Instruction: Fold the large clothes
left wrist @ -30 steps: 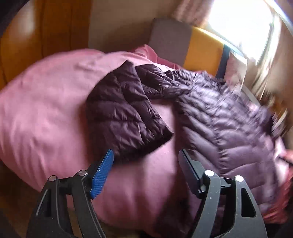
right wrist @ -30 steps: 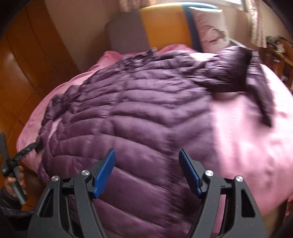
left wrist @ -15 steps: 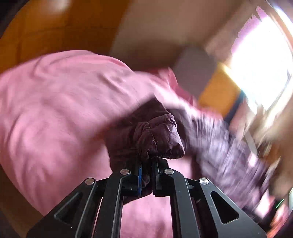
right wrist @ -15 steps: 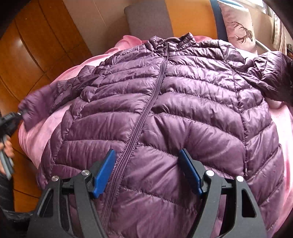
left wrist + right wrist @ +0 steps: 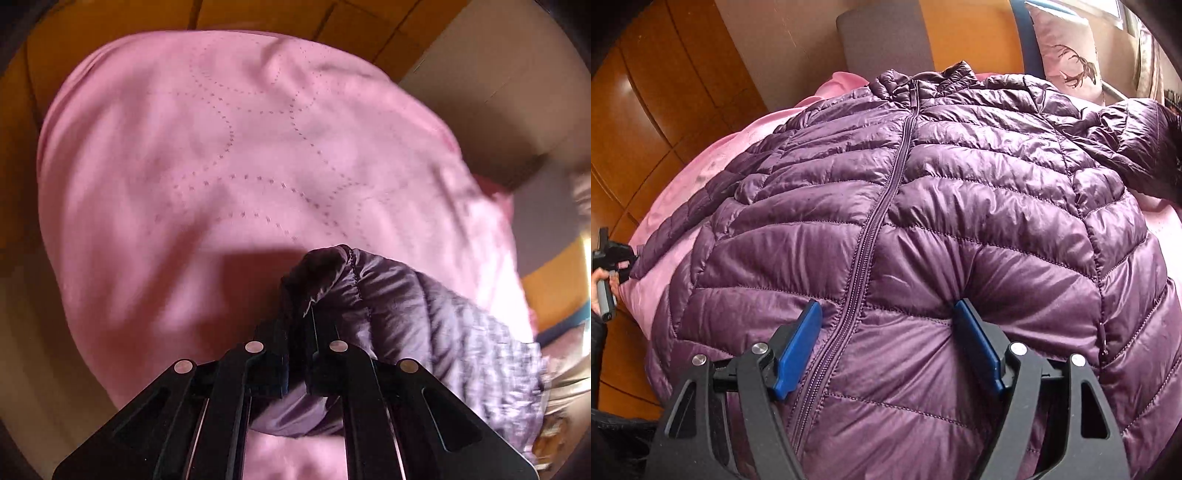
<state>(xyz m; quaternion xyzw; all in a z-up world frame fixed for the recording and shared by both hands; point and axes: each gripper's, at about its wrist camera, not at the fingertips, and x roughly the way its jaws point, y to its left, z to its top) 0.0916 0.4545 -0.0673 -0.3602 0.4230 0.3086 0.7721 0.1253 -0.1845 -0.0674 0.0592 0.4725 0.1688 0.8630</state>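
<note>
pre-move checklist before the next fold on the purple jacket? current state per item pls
1. Left gripper shut on the sleeve cuff: ok.
2. Right gripper open, pads pressed into the jacket either side of the zipper, nothing gripped: ok.
3. Jacket lying front up, zipped: ok.
4. Left sleeve pulled out straight: ok.
5. Right sleeve bunched, not laid flat: not ok.
6. Hem under the right gripper flat on the blanket: cannot tell.
</note>
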